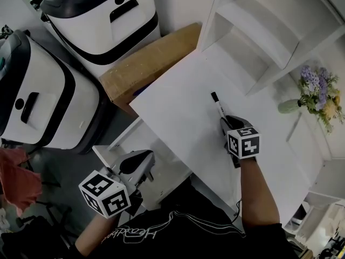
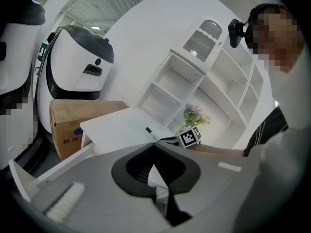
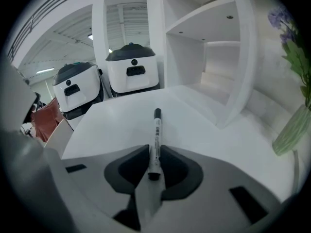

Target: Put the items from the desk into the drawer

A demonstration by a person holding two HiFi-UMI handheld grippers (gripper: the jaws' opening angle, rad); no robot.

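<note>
A black-capped white marker [image 1: 218, 106] lies along the white desk [image 1: 178, 107], and my right gripper [image 1: 229, 124] is shut on its near end. In the right gripper view the marker [image 3: 156, 135] sticks straight out from between the jaws of the right gripper [image 3: 154, 153], its tip low over the desk. Below the desk's left front edge, the open white drawer [image 1: 110, 147] stands pulled out. My left gripper [image 1: 141, 161] hovers over the drawer. The jaw tips of the left gripper [image 2: 154, 147] meet with nothing visible between them.
A cardboard box [image 1: 145, 58] sits on the floor left of the desk, beside two white-and-black machines [image 1: 102, 15] [image 1: 38, 96]. A white shelf unit [image 1: 269, 31] rises at the desk's back. A vase of flowers [image 1: 315, 93] stands at the right.
</note>
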